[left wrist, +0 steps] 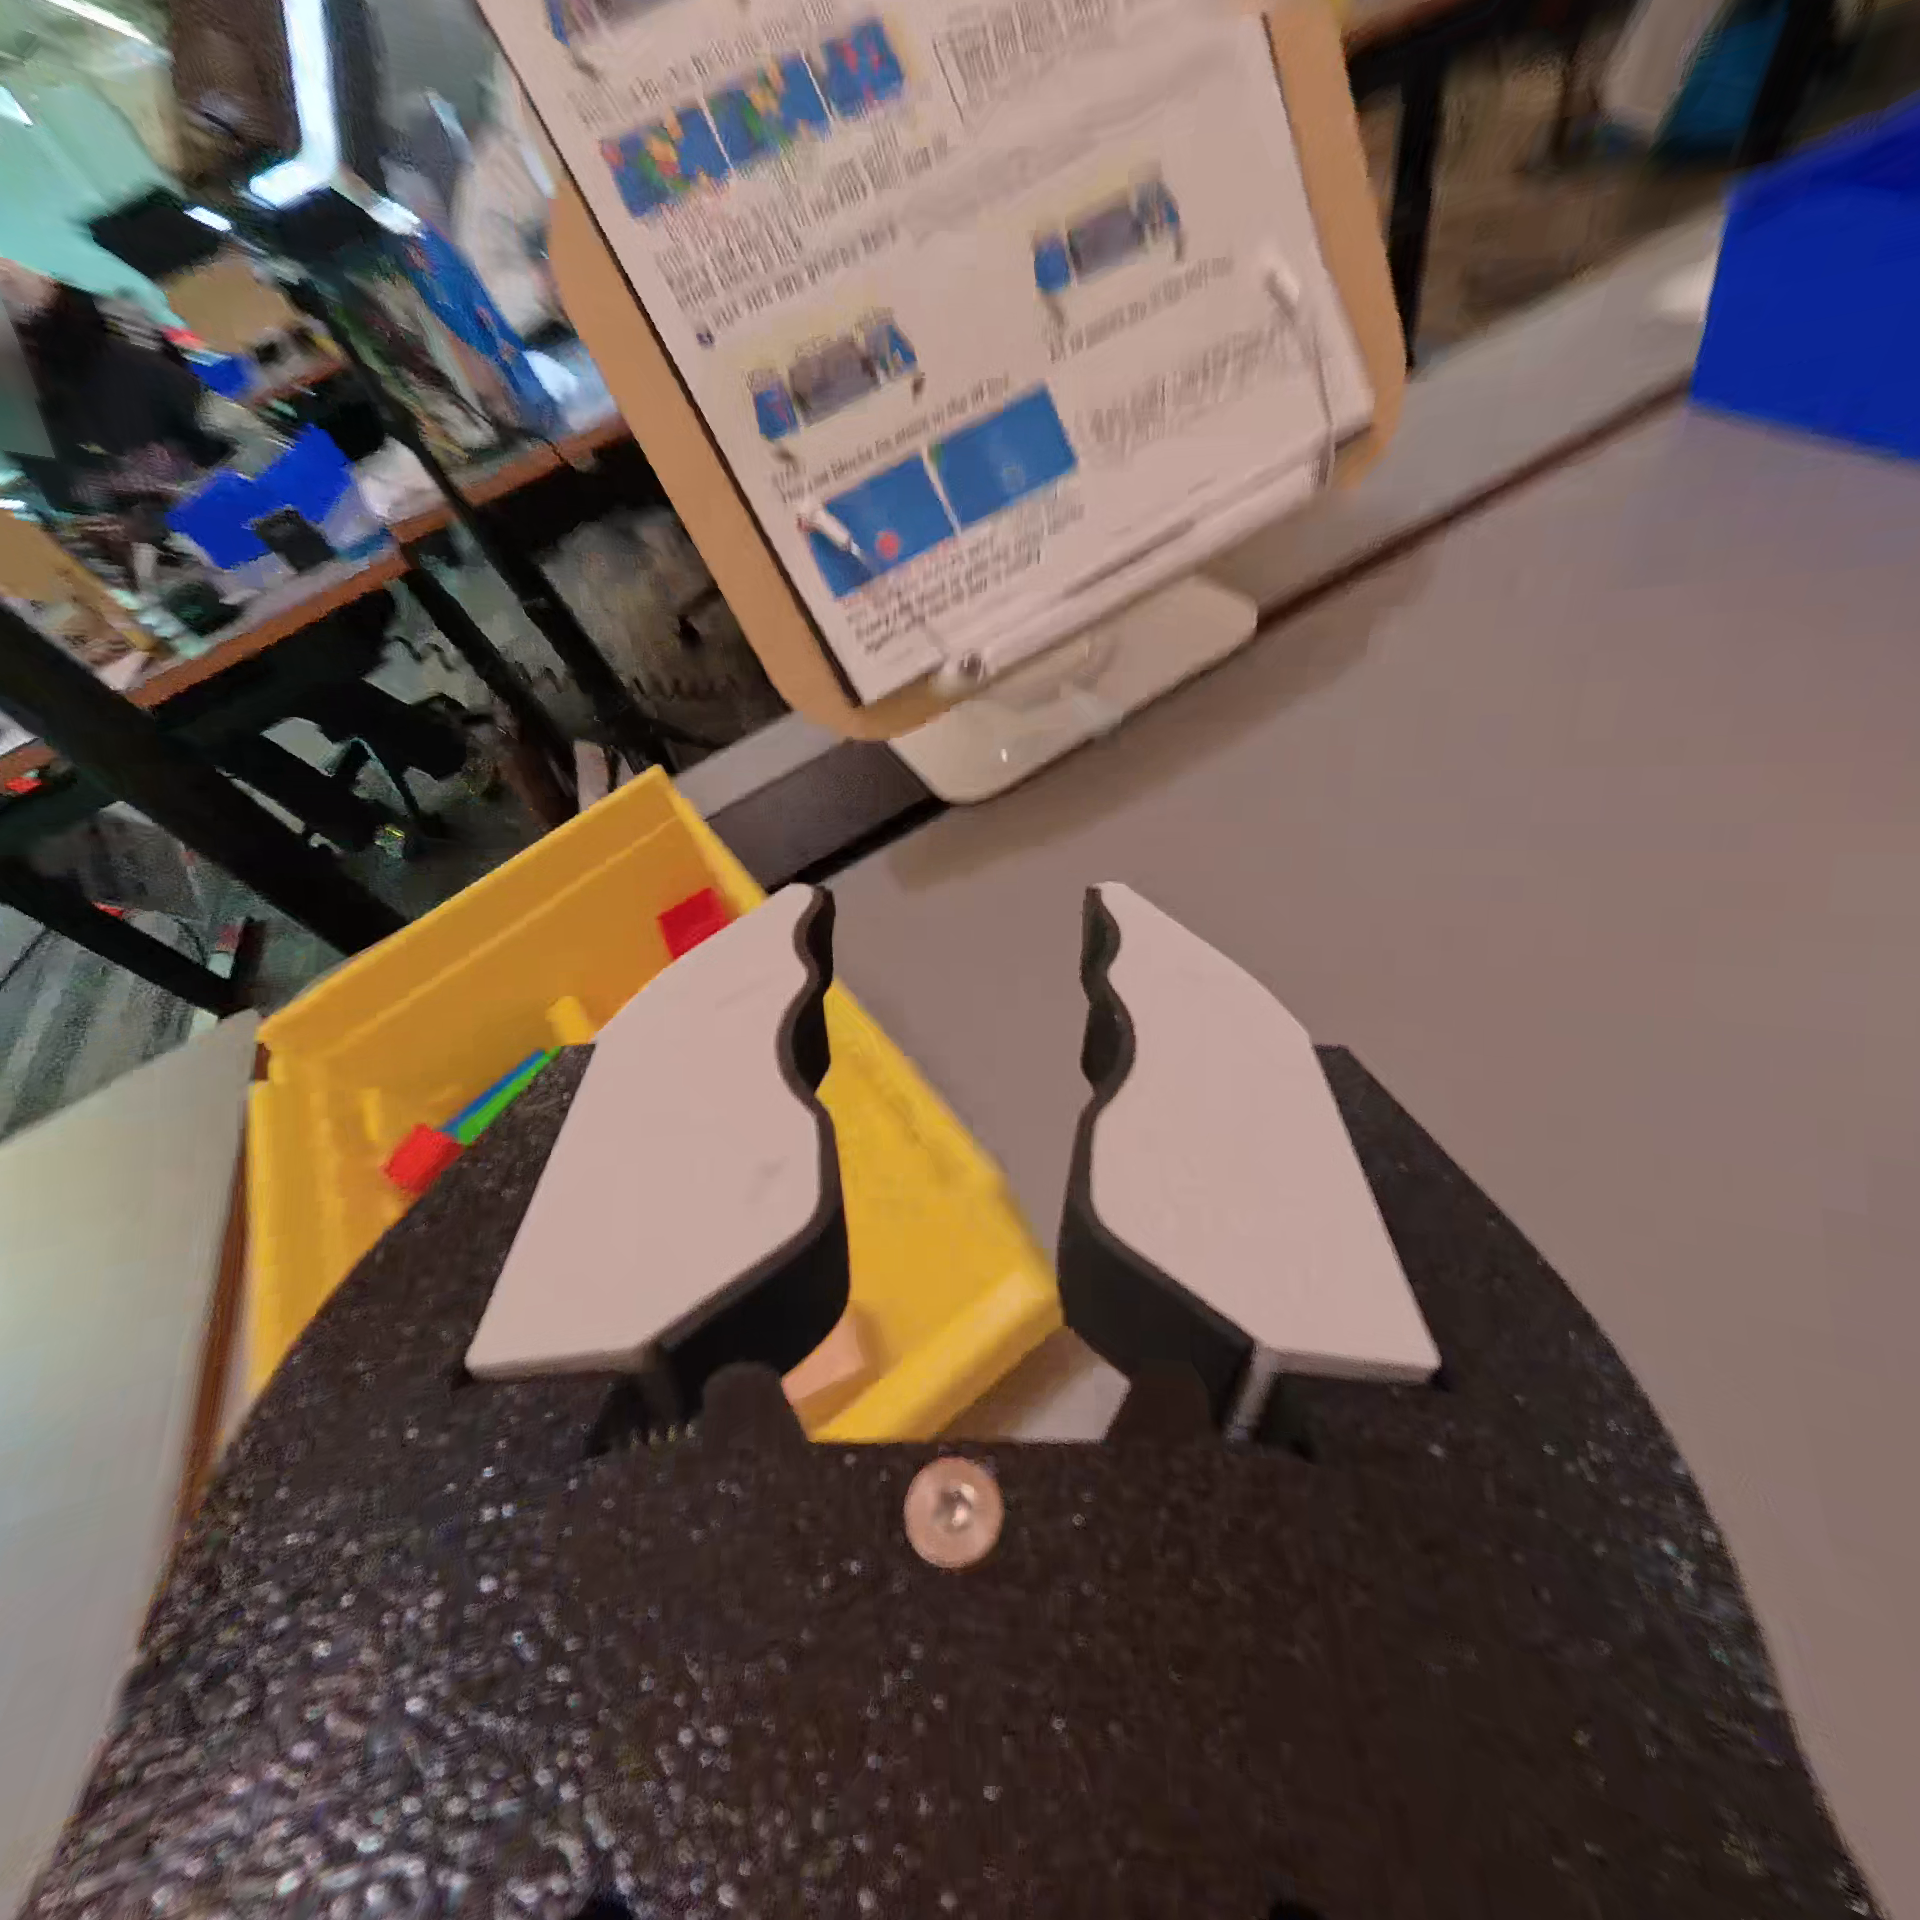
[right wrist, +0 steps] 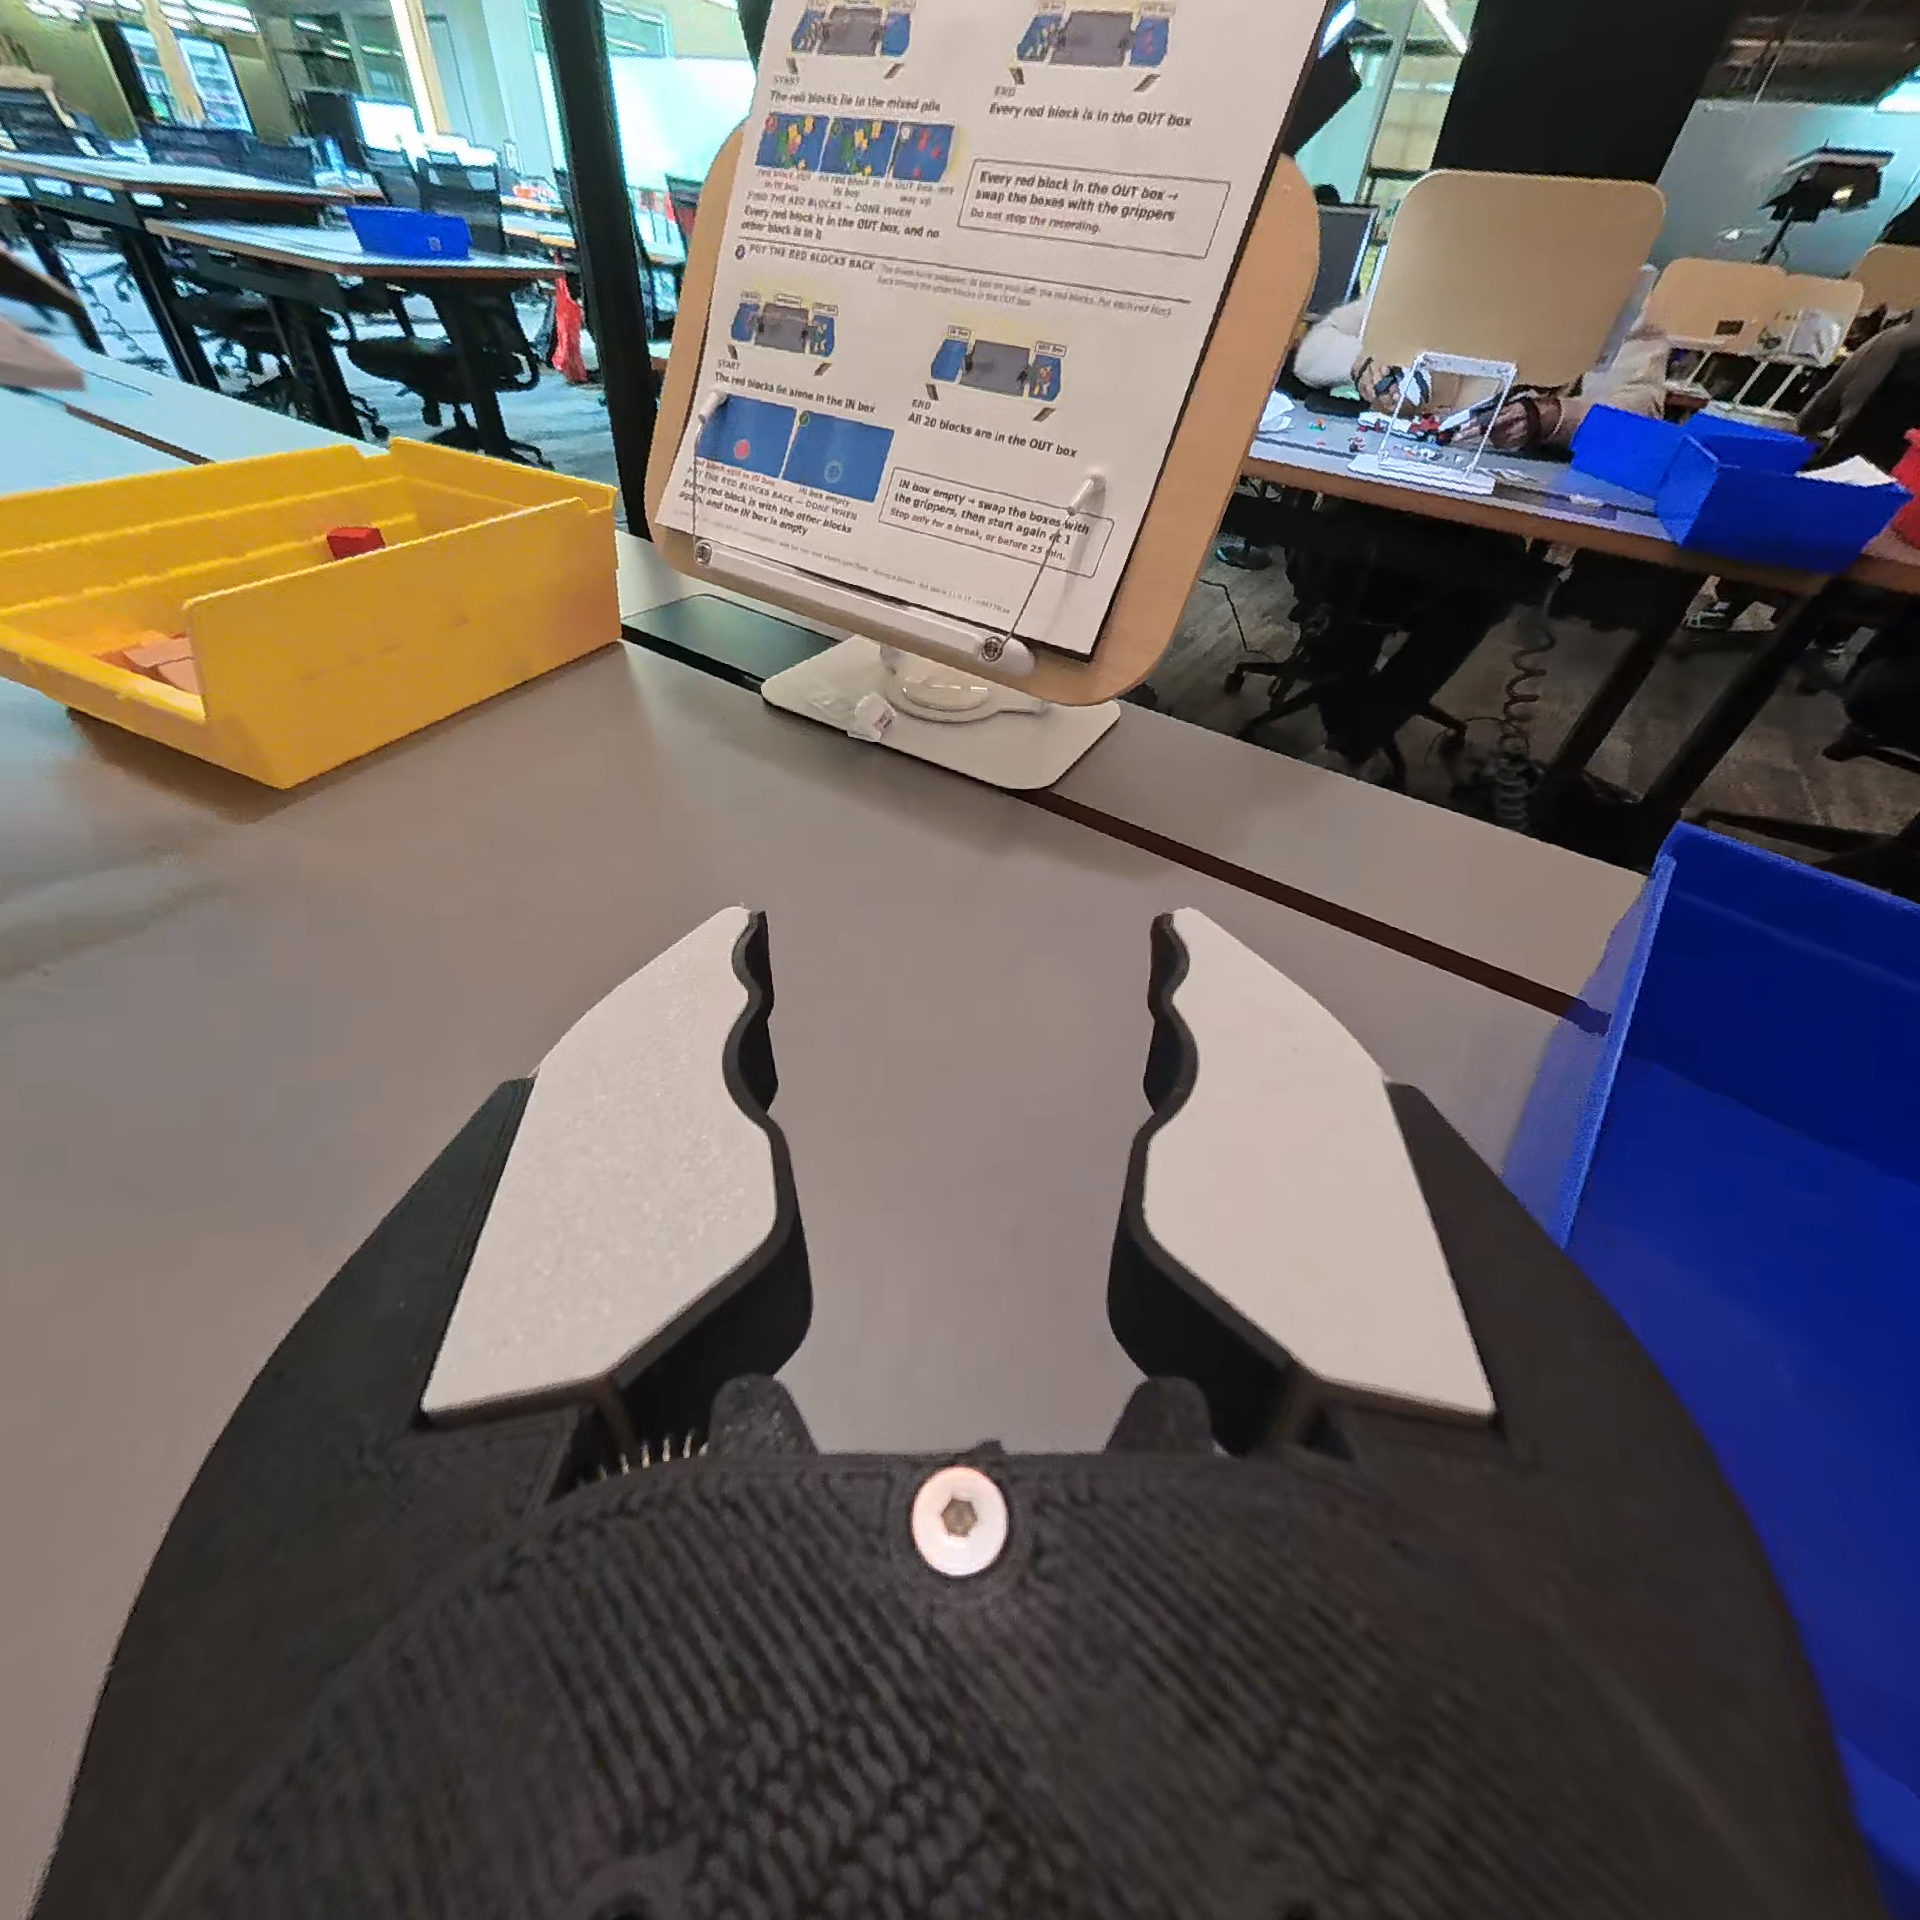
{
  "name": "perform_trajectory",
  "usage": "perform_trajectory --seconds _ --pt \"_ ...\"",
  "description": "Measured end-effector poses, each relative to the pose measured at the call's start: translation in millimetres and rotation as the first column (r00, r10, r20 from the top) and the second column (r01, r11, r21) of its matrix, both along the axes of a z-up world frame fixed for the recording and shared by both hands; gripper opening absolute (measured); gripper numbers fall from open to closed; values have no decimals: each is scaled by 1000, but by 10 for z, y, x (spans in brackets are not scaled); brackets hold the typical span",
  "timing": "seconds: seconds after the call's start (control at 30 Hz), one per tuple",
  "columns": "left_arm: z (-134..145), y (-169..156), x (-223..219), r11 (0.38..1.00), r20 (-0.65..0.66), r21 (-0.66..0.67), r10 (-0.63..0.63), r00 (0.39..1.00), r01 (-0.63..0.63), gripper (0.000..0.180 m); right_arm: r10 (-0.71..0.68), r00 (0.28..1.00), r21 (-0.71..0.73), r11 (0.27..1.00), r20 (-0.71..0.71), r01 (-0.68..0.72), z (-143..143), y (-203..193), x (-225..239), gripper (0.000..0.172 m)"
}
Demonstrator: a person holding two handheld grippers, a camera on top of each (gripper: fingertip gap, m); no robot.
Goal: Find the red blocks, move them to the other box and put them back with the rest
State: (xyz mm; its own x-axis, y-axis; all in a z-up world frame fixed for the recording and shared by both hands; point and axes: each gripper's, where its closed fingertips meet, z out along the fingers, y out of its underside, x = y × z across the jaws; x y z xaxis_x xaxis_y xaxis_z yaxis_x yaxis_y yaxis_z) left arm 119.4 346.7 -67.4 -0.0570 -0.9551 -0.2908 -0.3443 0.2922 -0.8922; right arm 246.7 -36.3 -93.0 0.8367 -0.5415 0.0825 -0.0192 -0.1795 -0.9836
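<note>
A yellow box [left wrist: 436,997] sits at the table's left end. In the left wrist view it holds a red block [left wrist: 691,920] at its far end, a second red block [left wrist: 421,1155] nearer, and blue, green, yellow and tan pieces. My left gripper [left wrist: 956,914] is open and empty, above the box's right wall and the table. In the right wrist view the yellow box [right wrist: 416,644] stands far left with a red block [right wrist: 355,540] inside. My right gripper [right wrist: 961,935] is open and empty over the grey table [right wrist: 312,987], left of a blue box [right wrist: 1766,1195].
A tilted instruction sheet on a white stand [right wrist: 935,727] stands at the table's far edge, also in the left wrist view [left wrist: 1039,717]. The blue box shows far right in the left wrist view [left wrist: 1818,301]. Other desks, chairs and a seated person lie beyond.
</note>
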Motion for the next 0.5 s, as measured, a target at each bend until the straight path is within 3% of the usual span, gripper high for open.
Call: perform_trajectory --seconds 0.07,0.13,0.27,0.5 --pt "-45 361 -13 994 -204 74 -67 977 84 50 12 1000 2 1000 -13 -12 -25 1 18 70" --pt "-71 808 34 976 -348 178 -57 936 126 52 8 1000 15 1000 -20 -7 -43 -13 56 70" --pt "-367 1429 89 940 -639 214 -72 766 266 45 41 998 -5 999 -44 -42 -126 11 84 69" --pt "-938 2145 324 921 -827 228 12 563 317 45 1 998 -52 999 -56 -4 -262 -99 197 70"
